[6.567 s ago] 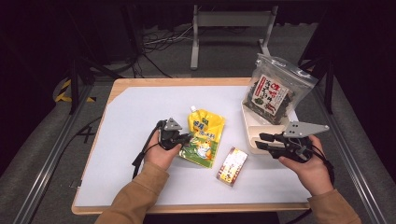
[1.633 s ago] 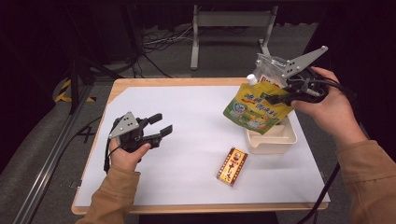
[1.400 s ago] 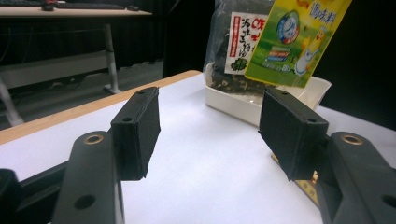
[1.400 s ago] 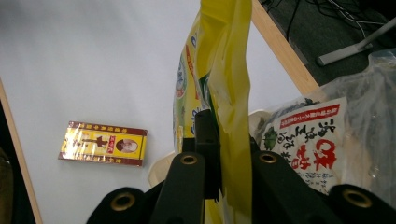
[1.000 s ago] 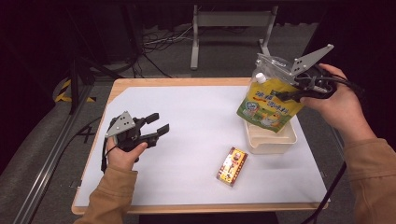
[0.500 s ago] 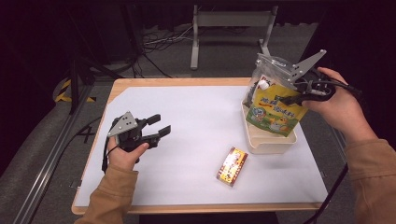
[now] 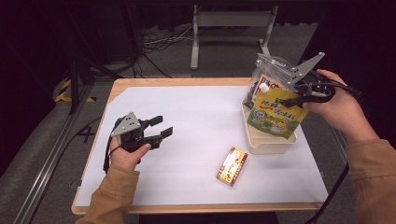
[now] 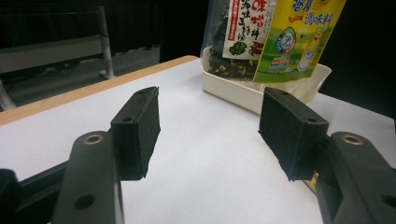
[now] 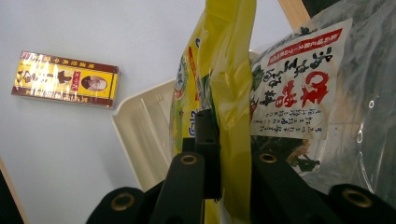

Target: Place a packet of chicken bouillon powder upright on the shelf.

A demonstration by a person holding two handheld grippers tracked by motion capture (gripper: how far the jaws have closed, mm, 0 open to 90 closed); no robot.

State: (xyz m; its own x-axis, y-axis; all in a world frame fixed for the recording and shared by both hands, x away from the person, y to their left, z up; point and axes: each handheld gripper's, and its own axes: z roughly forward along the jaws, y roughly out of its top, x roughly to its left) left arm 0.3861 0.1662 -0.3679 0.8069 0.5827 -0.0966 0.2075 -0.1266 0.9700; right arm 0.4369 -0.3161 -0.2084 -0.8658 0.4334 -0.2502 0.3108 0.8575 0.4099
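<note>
Over the cream tray (image 7: 268, 142), right tongs (image 7: 292, 100) clamp the yellow pouch (image 7: 275, 114) — left tongs (image 7: 161, 128) hover empty, jaws apart.

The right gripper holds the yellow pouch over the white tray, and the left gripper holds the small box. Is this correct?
Not quite: the left gripper is open and holds nothing. The high view shows the small box lying on the table. The right gripper does hold the yellow pouch over the white tray.

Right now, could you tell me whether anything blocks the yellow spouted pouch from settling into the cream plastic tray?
Partly: the clear seaweed bag already stands in the cream tray, at its far end. The yellow pouch, clamped in the right gripper, hangs beside it over the free near part.
</note>
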